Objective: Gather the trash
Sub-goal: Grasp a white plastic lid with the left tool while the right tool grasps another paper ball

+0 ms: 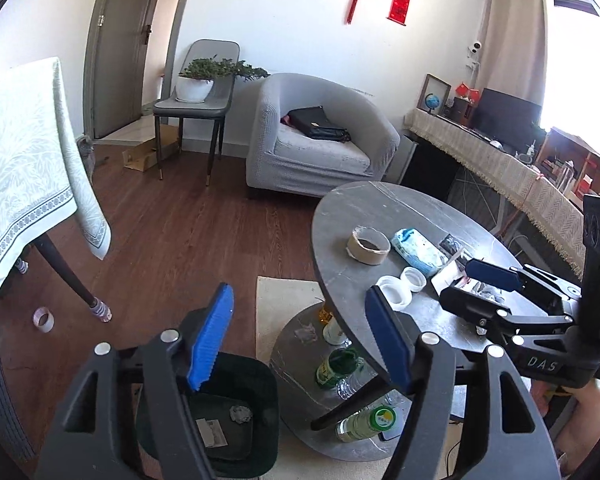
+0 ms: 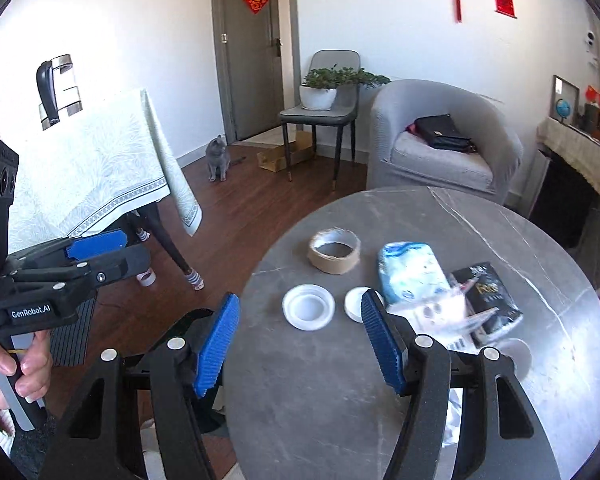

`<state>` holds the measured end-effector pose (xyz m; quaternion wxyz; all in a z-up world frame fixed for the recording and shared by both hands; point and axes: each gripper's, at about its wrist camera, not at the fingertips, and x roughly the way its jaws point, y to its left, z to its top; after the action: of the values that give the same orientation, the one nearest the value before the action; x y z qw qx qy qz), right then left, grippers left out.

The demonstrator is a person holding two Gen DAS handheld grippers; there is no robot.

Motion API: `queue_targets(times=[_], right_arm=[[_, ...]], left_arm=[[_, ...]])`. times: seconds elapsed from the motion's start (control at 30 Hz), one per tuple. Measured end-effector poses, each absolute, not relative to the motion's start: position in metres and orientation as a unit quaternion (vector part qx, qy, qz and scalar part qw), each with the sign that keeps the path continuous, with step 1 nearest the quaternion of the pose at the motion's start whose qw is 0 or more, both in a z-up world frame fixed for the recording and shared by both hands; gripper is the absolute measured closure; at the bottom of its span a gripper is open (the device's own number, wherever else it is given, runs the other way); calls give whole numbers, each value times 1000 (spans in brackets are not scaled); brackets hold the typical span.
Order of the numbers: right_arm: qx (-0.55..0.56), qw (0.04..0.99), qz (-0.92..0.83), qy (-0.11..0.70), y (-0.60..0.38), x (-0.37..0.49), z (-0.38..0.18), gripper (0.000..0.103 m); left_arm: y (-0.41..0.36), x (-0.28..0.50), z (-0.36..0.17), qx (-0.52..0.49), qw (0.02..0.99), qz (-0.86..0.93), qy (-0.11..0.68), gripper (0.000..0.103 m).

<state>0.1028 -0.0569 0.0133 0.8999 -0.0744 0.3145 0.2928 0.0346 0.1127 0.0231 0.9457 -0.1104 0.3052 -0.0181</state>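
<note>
lids [image 2: 309, 306]: 2 | tape rolls [image 2: 334, 255]: 2 | wipes pk [image 2: 410, 276]: 1 | bin [image 1: 236, 412]: 1 | cat [image 2: 217, 157]: 1

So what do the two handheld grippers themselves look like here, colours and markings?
Both are black plastic frames with silver pivot bolts and ribbed blue finger pads. The left gripper has white "GenRobot.AI" lettering on its side; the right gripper reads "DAS". Each carries a black block with three round holes.

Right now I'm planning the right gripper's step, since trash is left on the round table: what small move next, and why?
Probably ease the right gripper forward and down onto the large white lid. Its jaws stand open and empty, the lid lies loose straight ahead on the table, and the bin waits below the left gripper.
</note>
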Motion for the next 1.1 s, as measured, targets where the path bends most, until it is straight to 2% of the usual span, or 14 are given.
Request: queue_targets(times=[0.5,0.87,1.03,1.1], right_arm=[[-40,906,235,350,-156,105,-6,36],[-48,891,237,384,-166,103,-26,35],[-53,887,241,389,-159,105,-32,35],[-52,885,245,392,-157,107,-34,35]], left_arm=[[24,90,-15,-40,935,-58,348,28],[14,114,-30,-21,926,-50,374,32],[16,120,-30,-36,928,-38,369,39],[15,122,-29,-31,928,-33,369,49]])
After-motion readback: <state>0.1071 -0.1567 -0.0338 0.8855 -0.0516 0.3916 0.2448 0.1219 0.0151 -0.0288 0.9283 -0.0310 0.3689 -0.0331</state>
